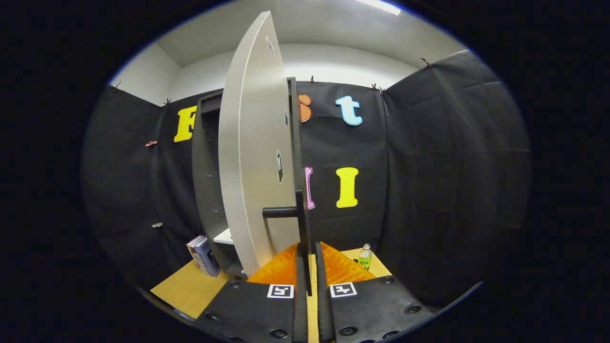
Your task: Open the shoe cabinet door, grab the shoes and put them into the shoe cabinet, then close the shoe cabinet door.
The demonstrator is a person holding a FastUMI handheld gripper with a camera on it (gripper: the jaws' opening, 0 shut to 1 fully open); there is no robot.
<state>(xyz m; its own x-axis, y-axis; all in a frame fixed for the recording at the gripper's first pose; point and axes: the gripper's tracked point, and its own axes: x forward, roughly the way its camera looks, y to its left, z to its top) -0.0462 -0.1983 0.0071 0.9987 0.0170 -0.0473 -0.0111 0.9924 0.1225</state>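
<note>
The shoe cabinet door (255,152) stands swung open, seen nearly edge-on, its dark free edge running straight down into the narrow gap between the fingers of the gripper (307,264). The door's handle (281,212) (a dark bar) juts out just above the fingertips. The fingers are drawn nearly together around the door's edge; whether both actually press on it cannot be told. The gripper points level and forward. Behind the door sits the dark shoe cabinet (207,181) on the wooden table (183,288), with books (203,255) leaning at its base. A small bottle (365,256) stands near the table's far edge, beyond the fingers.
</note>
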